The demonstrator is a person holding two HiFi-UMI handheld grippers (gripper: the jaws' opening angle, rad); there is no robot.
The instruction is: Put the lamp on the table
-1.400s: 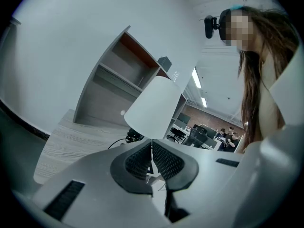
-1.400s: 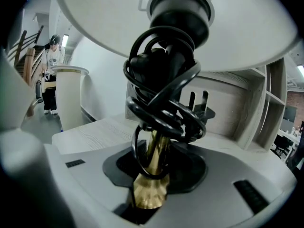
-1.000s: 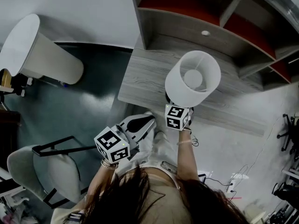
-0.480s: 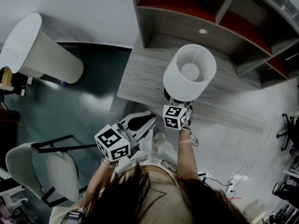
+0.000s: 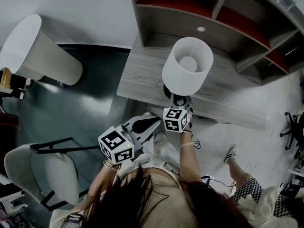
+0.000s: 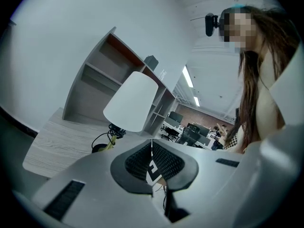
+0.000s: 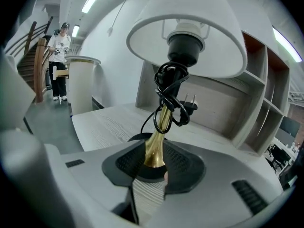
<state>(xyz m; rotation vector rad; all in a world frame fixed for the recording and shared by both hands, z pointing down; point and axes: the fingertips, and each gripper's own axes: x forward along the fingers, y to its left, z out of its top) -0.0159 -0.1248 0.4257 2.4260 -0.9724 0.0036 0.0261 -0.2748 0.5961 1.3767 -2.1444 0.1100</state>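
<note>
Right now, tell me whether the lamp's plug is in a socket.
No: the plug hangs free with bare prongs, its cord wound round the brass stem of the lamp above the right tongs.

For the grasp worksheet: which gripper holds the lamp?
The right gripper: its jaws clamp the lamp by its brass stem. The left gripper is shut on nothing.

Left gripper (image 5: 145, 124) and right gripper (image 5: 180, 101) have grey shells, black-and-white marker cubes (image 5: 116, 146).

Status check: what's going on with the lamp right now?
Right tool shut on lamp stem. Left tool shut, empty. Lamp upright over table. Nothing blocking.
</note>
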